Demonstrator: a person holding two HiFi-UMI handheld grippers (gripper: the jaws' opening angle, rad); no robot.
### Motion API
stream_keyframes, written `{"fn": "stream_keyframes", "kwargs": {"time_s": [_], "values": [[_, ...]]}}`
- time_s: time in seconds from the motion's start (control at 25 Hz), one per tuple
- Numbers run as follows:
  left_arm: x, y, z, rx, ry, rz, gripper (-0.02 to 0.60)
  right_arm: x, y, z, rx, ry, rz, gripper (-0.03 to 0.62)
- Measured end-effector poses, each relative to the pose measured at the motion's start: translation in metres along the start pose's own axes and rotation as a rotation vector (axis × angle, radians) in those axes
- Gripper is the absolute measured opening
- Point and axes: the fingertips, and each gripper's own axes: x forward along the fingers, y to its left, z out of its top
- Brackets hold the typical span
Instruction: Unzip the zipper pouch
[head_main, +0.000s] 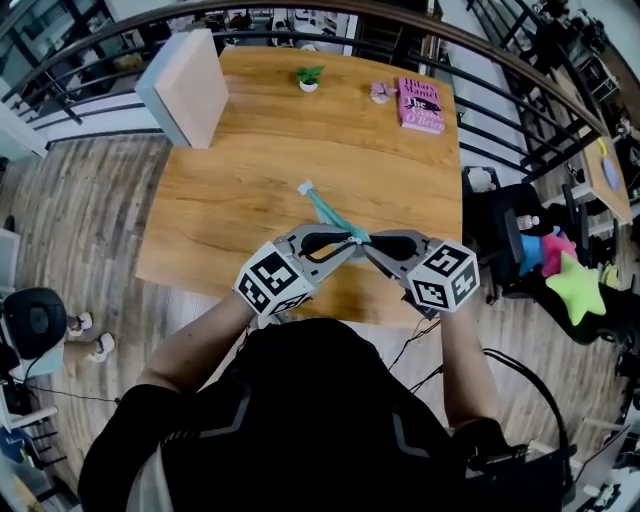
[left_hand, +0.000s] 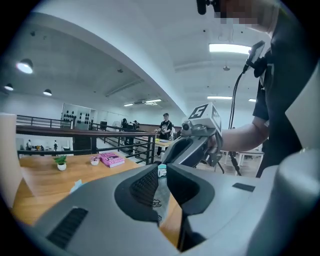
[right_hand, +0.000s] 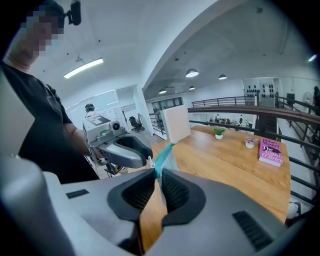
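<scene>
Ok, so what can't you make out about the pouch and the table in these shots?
Zipper pull of the teal-edged clear plastic zipper pouch: head view, hidden where the left gripper and right gripper pinch it.
How far the zip is open: gripper views, too little pouch shows.
Small pink object beside the potted plant: every view, too small to identify.

A wooden table (head_main: 300, 140) stands on plank flooring (head_main: 90, 210) (black railings (left_hand: 120, 145) around) beneath ceiling strip lights (left_hand: 230, 48).
</scene>
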Motion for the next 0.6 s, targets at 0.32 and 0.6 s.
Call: {"fn": "stream_keyframes", "kwargs": {"time_s": [0.32, 0.6], "values": [[0.005, -0.001, -0.005, 0.029, 0.024, 0.013, 0.061, 0.002, 0.0, 0.004, -0.04, -0.006, 0.012, 0.052], [0.003, 0.005, -0.006, 0.008, 0.025, 0.018, 0.037, 0.005, -0.001, 0.007, -0.068, 0.022, 0.006, 0.052]]}}
